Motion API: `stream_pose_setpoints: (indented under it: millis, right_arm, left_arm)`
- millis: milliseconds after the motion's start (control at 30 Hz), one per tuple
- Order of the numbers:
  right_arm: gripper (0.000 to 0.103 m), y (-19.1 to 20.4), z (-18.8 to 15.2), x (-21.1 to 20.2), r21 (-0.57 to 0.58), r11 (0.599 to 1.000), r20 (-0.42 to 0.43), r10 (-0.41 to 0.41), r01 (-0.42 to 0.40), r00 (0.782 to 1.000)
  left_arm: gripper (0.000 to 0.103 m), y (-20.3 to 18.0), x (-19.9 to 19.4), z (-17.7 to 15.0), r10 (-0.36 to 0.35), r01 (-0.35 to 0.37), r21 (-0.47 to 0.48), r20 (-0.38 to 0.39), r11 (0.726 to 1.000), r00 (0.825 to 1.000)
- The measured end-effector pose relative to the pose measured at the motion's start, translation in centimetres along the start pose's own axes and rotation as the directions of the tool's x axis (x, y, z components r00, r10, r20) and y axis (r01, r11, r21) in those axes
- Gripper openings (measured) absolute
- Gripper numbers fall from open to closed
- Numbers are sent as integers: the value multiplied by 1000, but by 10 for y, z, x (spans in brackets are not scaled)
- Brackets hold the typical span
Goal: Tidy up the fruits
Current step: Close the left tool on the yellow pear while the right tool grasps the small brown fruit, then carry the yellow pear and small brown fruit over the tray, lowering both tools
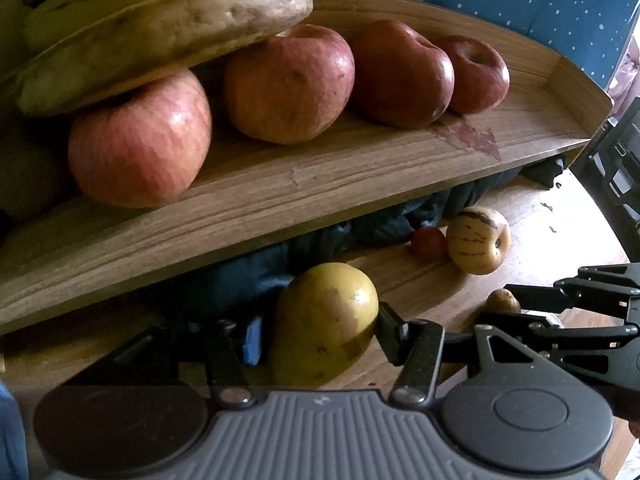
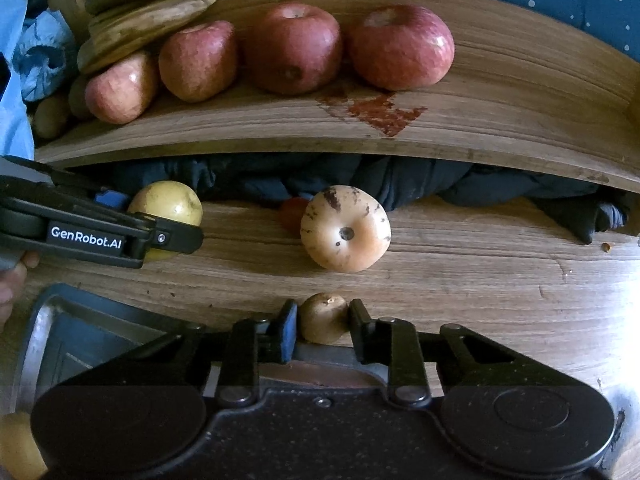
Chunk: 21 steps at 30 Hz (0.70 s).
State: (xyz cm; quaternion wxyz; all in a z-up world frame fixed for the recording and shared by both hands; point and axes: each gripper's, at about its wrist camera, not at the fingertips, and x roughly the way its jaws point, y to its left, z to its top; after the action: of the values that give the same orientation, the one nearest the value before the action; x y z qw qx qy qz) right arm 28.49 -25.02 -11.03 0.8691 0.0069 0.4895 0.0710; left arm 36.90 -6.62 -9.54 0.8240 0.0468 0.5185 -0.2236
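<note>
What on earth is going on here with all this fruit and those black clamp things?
A person is sorting fruit with two hand-held grippers. The left gripper is closed around a yellow-green mango on the lower wooden surface. The right gripper pinches a small brown fruit over a metal tray. Four red apples and bananas sit on the upper shelf. A striped pale melon and a small red fruit wait below.
</note>
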Motion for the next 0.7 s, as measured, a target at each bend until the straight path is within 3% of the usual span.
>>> stream_pose_setpoints:
  millis: [367, 700]
  right_arm:
    - [29, 2, -1, -8, -24, 999, 18, 26, -26, 999]
    - [29, 1, -4, -25, -34, 999, 47, 39, -38, 998]
  left_arm:
    - [59, -9, -6, -10, -35, 34, -35, -21, 999, 999]
    - [59, -18, -21, -12, -41, 41, -49, 8, 998, 999]
